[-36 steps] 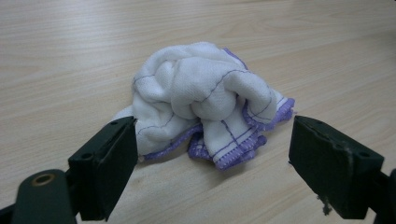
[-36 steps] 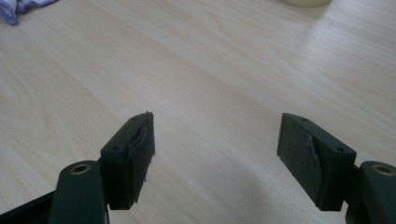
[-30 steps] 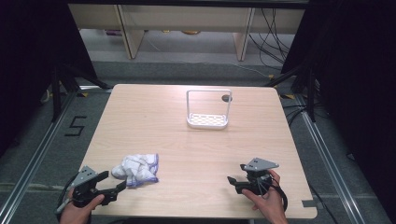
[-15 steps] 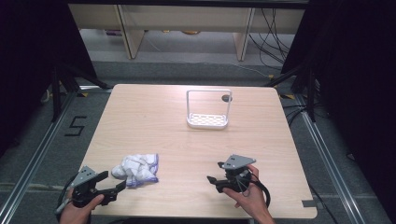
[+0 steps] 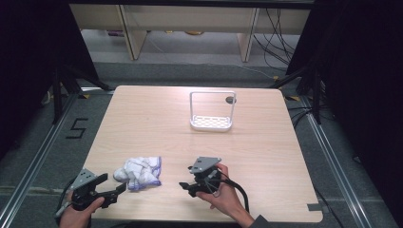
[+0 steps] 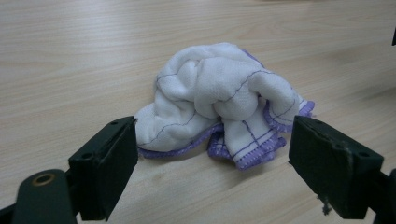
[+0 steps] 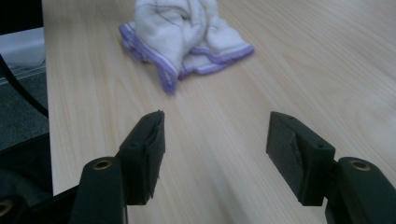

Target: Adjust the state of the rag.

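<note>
Cloth, white with a purple stitched hem, lies crumpled in a heap on our wooden worktop, toward the near left part of it. Our left gripper sits low at the near left corner, pointing at the cloth from just beside it; in the left gripper view its fingers stand wide apart with nothing between them, and the cloth rests just beyond the tips, untouched. Our right gripper is out over the worktop to the right of the cloth, near it but apart, held in our right hand and aimed leftward at it. Its fingers have just been closing a little, yet they are open with a broad gap and only bare wood between them; in the right gripper view the cloth lies ahead of the tips, clear of them. Farther back, near the middle of the worktop, stands a small white rack with an upright frame, well apart from the cloth and from both grippers.
</note>
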The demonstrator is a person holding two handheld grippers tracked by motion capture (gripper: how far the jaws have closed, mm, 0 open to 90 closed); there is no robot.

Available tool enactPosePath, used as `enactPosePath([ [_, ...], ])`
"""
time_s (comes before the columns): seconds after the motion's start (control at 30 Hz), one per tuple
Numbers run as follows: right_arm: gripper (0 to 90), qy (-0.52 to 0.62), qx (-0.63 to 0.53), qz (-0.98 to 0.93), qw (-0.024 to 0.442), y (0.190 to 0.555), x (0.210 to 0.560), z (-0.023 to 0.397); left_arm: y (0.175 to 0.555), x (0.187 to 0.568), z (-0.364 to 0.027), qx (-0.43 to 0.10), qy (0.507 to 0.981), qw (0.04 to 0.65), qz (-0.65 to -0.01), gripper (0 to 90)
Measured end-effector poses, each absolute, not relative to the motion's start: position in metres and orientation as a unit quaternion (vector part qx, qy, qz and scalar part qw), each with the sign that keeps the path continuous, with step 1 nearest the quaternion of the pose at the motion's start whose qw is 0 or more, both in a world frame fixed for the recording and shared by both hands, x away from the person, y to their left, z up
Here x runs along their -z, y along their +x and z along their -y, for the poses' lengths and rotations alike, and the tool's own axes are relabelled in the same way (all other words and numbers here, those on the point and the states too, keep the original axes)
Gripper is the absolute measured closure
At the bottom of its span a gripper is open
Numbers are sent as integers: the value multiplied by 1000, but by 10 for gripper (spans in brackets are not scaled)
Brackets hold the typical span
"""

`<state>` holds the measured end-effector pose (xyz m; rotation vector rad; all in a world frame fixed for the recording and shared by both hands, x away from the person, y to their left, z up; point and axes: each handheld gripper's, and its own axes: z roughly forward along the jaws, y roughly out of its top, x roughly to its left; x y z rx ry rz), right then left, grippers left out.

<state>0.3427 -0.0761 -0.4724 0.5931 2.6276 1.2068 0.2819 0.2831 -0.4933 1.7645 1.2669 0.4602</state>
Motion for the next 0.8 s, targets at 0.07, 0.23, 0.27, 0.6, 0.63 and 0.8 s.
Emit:
enactPosePath([
  [0.07, 387, 192, -410, -887, 89, 343, 473, 63, 282, 493, -284, -184, 711, 443, -514, 153],
  [0.23, 401, 172, -408, -893, 81, 346, 474, 35, 282, 492, -287, -190, 709, 441, -517, 153],
  [0.27, 402, 174, -407, -894, 78, 346, 474, 30, 282, 491, -287, -196, 710, 434, -518, 154],
  [0.6, 395, 152, -410, -897, 63, 357, 473, -11, 277, 490, -290, -200, 716, 417, -523, 158],
  [0.63, 391, 154, -411, -897, 62, 357, 474, -14, 276, 490, -290, -198, 718, 415, -523, 158],
  [0.8, 363, 149, -411, -897, 64, 363, 474, -37, 272, 488, -291, -213, 727, 394, -521, 167],
])
